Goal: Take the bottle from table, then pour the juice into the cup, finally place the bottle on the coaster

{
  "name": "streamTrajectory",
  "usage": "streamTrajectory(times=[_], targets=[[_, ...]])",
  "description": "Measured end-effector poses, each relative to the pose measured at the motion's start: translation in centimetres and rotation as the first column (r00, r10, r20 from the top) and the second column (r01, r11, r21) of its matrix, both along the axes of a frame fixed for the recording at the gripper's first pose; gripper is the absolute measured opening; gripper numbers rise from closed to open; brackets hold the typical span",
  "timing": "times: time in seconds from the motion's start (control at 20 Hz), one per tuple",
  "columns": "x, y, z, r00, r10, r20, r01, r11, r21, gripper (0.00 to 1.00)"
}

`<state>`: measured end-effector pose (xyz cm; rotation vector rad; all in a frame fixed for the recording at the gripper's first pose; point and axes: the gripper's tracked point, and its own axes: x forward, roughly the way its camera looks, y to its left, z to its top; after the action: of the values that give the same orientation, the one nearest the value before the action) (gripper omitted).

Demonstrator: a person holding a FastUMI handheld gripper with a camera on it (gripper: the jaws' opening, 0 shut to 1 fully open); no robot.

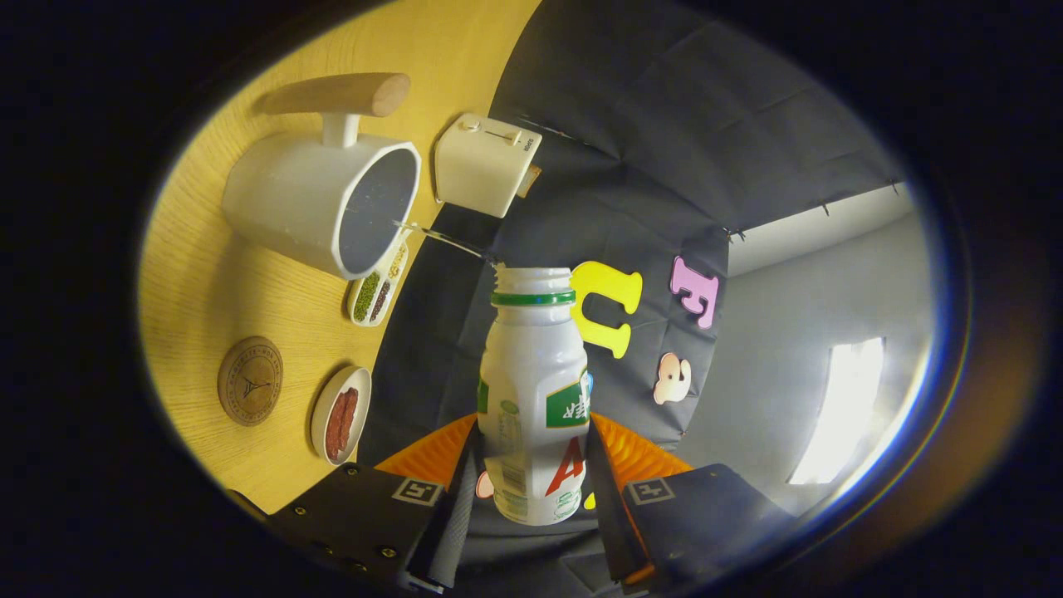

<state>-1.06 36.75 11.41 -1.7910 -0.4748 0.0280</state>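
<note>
Between claw (531, 473) fingers: bottle (533, 399), clamped, beside cup (320, 203) rim.

lettering on the coaster (250, 381) and a mark on the toaster (484, 164) are unreadable, jaws gripping the bottle (531, 390).

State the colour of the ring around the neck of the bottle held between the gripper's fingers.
Green, seen in the gripper view: the ring circles the white bottle.

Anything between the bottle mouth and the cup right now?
Nothing visible. The claw is shut on the bottle, tilted so its open mouth points at the cup. A thin stream crosses the bare gap to the cup's rim. The toaster sits beside the cup, off that line.
</note>
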Motion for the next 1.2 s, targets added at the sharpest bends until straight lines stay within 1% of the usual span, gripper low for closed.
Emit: streamTrajectory(times=[0.6, 1.2], targets=[[0.2, 0.2, -0.4, 1.000, 0.003, 0.022, -0.002, 0.998, -0.060, 0.66], [-0.2, 1.3, -1.1, 0.998, 0.027, 0.064, -0.016, 0.987, -0.159, 0.66]])
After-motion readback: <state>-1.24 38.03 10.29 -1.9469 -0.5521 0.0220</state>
